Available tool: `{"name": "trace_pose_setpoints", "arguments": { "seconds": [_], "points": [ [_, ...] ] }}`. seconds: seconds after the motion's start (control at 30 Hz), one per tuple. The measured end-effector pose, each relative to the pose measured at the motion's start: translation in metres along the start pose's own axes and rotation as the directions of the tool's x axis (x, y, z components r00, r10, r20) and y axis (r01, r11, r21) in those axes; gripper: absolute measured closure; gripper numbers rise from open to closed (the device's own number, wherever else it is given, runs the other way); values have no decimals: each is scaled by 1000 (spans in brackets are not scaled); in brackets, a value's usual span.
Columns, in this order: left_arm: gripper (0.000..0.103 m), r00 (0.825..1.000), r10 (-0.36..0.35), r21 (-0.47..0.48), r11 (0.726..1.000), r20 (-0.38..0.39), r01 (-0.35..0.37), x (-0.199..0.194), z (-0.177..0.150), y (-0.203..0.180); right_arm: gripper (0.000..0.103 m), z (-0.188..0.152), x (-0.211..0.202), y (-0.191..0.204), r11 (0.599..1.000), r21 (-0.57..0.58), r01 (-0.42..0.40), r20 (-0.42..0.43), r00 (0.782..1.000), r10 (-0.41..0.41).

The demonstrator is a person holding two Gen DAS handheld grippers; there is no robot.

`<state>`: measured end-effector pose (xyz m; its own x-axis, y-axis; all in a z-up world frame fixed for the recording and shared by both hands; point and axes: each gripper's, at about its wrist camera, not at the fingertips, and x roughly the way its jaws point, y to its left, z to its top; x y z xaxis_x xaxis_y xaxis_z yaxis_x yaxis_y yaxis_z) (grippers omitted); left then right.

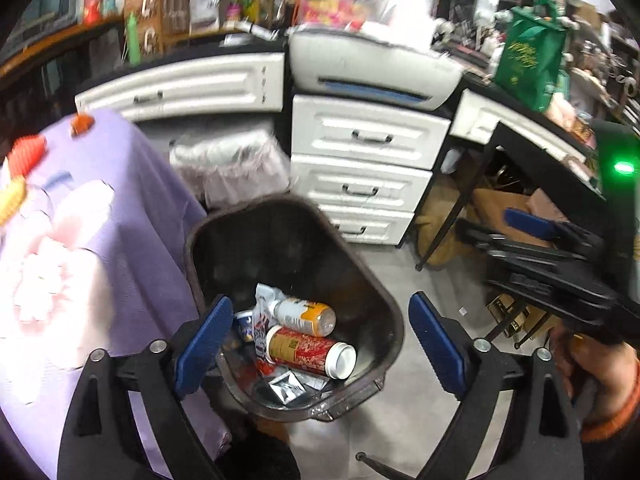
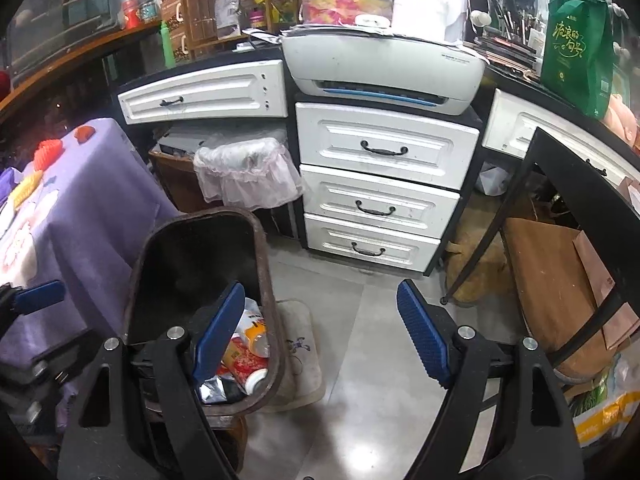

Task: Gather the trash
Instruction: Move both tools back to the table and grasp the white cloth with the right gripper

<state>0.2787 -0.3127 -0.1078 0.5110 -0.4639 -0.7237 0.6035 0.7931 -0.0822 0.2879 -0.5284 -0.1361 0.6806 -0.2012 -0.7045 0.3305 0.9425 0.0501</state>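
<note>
I see the left tongs [image 1: 320, 332] spread wide, holding nothing, above the dark brown plastic bin [image 1: 372, 280]. The right tongs [image 2: 320, 332] are wide too, also holding nothing, over the grey floor [image 2: 360, 360] just right of the bin. Inside the bin: a red-and-gold can with a white cap [image 1: 310, 352], a white-and-orange plastic bottle [image 1: 304, 314] and a silver foil wrapper [image 1: 286, 386] at the near wall. The bin touches the purple tablecloth [image 1: 120, 220] at the tabletop's right edge.

Dark bin [image 1: 372, 280], red-gold patterned can [image 1: 308, 350], seemingly lilac cloth [image 1: 132, 240].
</note>
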Motion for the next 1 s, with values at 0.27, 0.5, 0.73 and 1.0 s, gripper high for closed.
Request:
{"name": "trace_pose_setpoints", "arguments": {
  "seconds": [0.27, 0.5, 0.73, 1.0],
  "points": [
    [8, 997, 30, 26, 999, 70, -31, -53, -4, 18, 21, 8, -12, 45, 993, -86, -87, 13, 996, 88],
    [7, 990, 109, -18, 994, 84, -108, -90, -11, 67, 20, 15, -17, 97, 967, -156, -199, -13, 980, 200],
    [6, 970, 226, -88, 972, 89, -219, -126, -19, 132, 20, 22, -28, 170, 903, -266, -337, -53, 941, 336],
    [6, 945, 327, -185, 930, 24, -318, -155, -46, 219, 19, 24, -46, 277, 738, -425, -524, -161, 846, 508]
  ]
}}
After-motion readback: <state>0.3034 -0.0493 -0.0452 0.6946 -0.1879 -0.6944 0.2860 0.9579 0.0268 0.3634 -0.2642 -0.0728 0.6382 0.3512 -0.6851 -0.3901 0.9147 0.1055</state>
